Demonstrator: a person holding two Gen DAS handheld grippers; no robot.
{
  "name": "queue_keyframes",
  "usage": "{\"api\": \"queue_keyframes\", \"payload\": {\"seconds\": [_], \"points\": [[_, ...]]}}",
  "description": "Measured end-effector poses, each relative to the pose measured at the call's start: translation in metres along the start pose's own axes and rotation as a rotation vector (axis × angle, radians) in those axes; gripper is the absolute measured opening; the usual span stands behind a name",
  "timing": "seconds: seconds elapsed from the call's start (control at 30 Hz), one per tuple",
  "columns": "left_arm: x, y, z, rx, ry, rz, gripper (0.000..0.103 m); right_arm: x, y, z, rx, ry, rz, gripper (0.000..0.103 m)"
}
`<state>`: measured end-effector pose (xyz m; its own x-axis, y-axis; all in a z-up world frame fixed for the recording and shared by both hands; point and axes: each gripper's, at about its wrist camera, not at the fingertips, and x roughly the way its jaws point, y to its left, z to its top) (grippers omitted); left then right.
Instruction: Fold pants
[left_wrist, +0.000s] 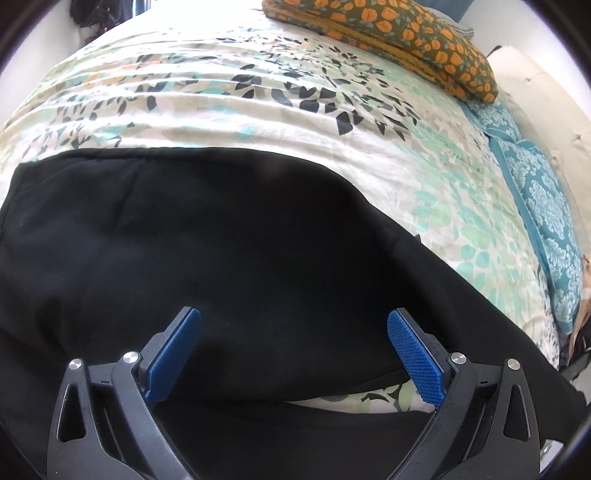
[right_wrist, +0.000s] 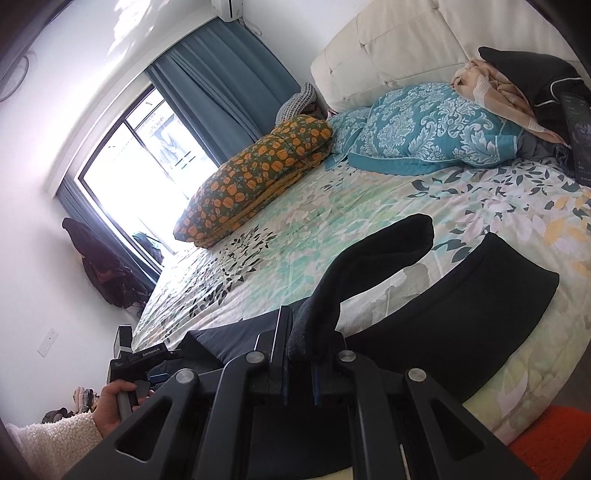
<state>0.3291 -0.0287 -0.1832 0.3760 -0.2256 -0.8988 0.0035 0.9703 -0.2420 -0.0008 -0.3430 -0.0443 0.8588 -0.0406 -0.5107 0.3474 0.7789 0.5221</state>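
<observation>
right gripper (right_wrist: 299, 354) clamped on the black pants (right_wrist: 369, 266), pads buried in cloth; left gripper (left_wrist: 293, 354) spread wide, empty; bare floral bedspread (left_wrist: 221, 96) toward 12 o'clock

The black pants (left_wrist: 184, 240) run off the left wrist view's bottom edge.

The pants (left_wrist: 221, 251) are plain black, lying on a bedspread (left_wrist: 229, 85) of cream printed with mint, teal and dark leaves. At the bed's far edge a folded quilt (right_wrist: 255, 177) is olive with orange pumpkin-like flowers, while the pillows (right_wrist: 432, 129) by the cream headboard (right_wrist: 388, 48) are teal with pale damask scrolls. The left gripper (left_wrist: 293, 354) has blue pads (left_wrist: 413, 362) on black arms, and the curtains (right_wrist: 221, 88) are slate blue.
</observation>
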Motion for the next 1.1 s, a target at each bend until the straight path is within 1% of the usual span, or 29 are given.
{"api": "queue_keyframes", "payload": {"seconds": [0.33,0.4,0.5,0.57,0.8,0.87,0.9,0.93,0.97,1.0,1.03,1.1], "points": [[-0.001,0.016,0.01,-0.06,0.011,0.007,0.101,-0.01,0.002,0.003,-0.005,-0.012,0.024,0.009],[0.0,0.019,0.016,-0.092,0.017,-0.024,0.101,-0.013,0.001,0.003,-0.006,-0.012,0.027,0.009],[0.004,0.023,0.026,-0.164,0.033,-0.096,0.101,-0.017,0.0,0.002,-0.011,-0.009,0.034,0.009],[0.01,0.024,0.034,-0.205,0.039,-0.125,0.101,-0.021,0.001,0.002,-0.014,-0.008,0.037,0.009],[0.033,0.019,0.059,-0.3,0.078,-0.185,0.1,-0.036,0.001,0.005,-0.031,-0.008,0.05,0.009],[0.034,0.018,0.064,-0.312,0.084,-0.175,0.098,-0.043,-0.001,0.006,-0.039,-0.005,0.05,0.009],[0.033,0.018,0.066,-0.311,0.072,-0.171,0.095,-0.046,-0.002,0.007,-0.041,-0.002,0.052,0.009],[0.032,0.018,0.067,-0.301,0.066,-0.172,0.068,-0.047,-0.004,0.008,-0.04,0.002,0.057,0.009],[0.034,0.018,0.068,-0.29,0.088,-0.166,0.012,-0.049,-0.006,0.01,-0.041,0.005,0.06,0.009],[0.039,0.019,0.067,-0.287,0.123,-0.143,0.003,-0.05,-0.008,0.011,-0.045,0.01,0.066,0.009],[0.041,0.023,0.065,-0.296,0.134,-0.146,0.005,-0.048,-0.01,0.012,-0.051,0.019,0.069,0.009],[0.036,0.027,0.064,-0.305,0.12,-0.166,0.003,-0.036,-0.016,0.018,-0.059,0.038,0.06,0.009]]}}
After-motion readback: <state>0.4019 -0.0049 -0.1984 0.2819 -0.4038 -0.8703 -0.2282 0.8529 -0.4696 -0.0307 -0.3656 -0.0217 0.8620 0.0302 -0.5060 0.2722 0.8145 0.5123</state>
